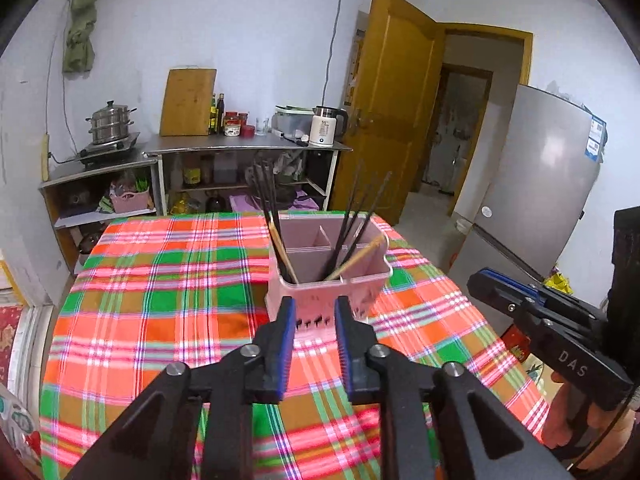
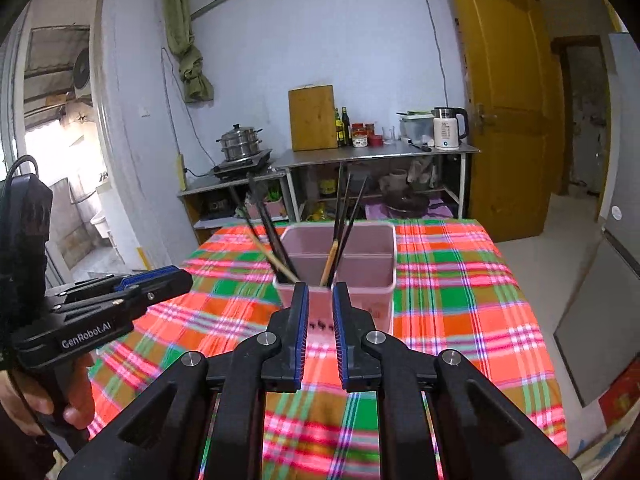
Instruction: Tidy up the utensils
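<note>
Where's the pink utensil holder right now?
The pink utensil holder stands on the plaid tablecloth, centred in both wrist views just ahead of the jaws, near the table's far edge, with chopsticks standing in it.

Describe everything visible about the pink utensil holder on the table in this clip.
The pink utensil holder looks like plastic, a rectangular box with rounded corners and a flared rim. Thin inner walls divide it into compartments. It stands upright on the plaid tablecloth. Dark chopsticks and lighter wooden ones lean out of its near compartments; the others look empty. Small dark marks run along its front wall. Neither the left gripper nor the right gripper touches it.
</note>
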`<state>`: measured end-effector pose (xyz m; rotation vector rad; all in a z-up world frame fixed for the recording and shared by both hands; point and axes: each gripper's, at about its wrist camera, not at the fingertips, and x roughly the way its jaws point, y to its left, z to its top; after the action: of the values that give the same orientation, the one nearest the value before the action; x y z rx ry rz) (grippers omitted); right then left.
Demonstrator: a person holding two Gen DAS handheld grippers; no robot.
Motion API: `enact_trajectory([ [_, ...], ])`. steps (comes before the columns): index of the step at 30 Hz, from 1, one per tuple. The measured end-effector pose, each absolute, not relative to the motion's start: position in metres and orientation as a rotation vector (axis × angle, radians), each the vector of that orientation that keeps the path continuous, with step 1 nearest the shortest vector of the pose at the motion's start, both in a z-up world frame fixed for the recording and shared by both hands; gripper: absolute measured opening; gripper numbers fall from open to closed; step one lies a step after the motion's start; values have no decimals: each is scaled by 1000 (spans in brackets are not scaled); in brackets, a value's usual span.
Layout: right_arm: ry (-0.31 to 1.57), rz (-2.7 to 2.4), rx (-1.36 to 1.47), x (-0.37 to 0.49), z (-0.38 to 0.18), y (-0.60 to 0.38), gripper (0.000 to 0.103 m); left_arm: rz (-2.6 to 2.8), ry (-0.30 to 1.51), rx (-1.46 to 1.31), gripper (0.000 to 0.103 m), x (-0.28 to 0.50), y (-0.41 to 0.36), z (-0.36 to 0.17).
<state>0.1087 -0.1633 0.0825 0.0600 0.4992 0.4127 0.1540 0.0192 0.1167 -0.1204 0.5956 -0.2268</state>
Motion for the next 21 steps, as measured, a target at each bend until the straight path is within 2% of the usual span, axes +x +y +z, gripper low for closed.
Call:
enact_trajectory([
  [4,504,409,59,87,69,-165,14,-216,584,-131,20,129,15,102],
  [6,505,406,58,74,61,-165,17,-205,573,-127,20,120,15,96],
  [8,508,404,58,62,52,-165,25,-197,555,-117,20,105,12,88],
  [21,514,368,42,22,6,-167,25,-137,520,-107,20,53,12,45],
])
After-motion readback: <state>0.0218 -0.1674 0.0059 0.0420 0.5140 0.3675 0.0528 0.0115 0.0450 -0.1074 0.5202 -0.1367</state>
